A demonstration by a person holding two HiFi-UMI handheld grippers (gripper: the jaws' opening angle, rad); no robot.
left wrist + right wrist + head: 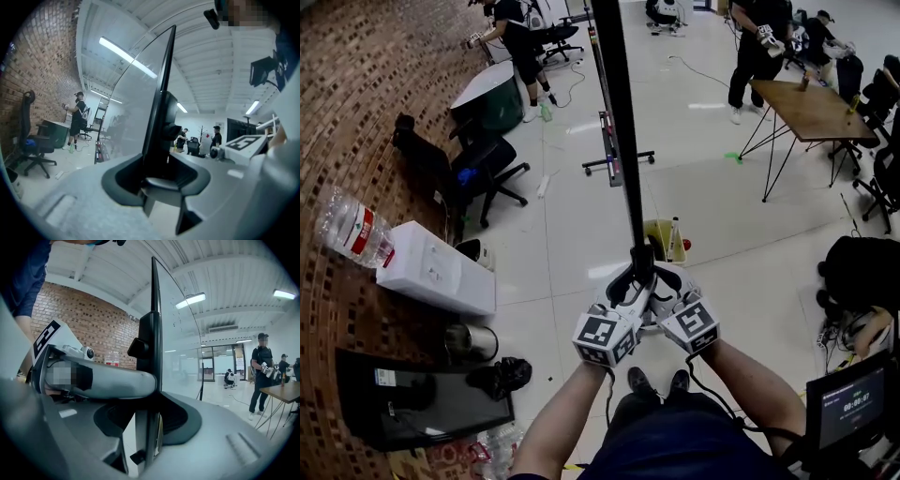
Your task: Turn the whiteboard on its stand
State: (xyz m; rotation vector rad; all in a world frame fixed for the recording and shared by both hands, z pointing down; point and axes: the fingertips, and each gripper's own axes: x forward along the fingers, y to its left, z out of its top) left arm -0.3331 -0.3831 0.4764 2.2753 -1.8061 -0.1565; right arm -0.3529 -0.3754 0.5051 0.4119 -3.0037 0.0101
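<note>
1. The whiteboard (620, 112) is seen edge-on in the head view, as a dark bar running from the top centre of the frame down to the middle.
2. At the centre of that frame its near edge is met by both grippers, which are set side by side.
3. The left gripper (157, 171) is clamped on the whiteboard's black frame. In the left gripper view, the frame stands pinched between the fingers at lower centre, and the pale board face spreads to the upper left.
4. The right gripper (150, 423) is likewise closed on the frame. In the right gripper view, the frame rises between the fingers from lower centre to the top, with the board face to its right.
5. The stand foot (600, 168) is seen on the floor at upper centre of the head view.
</note>
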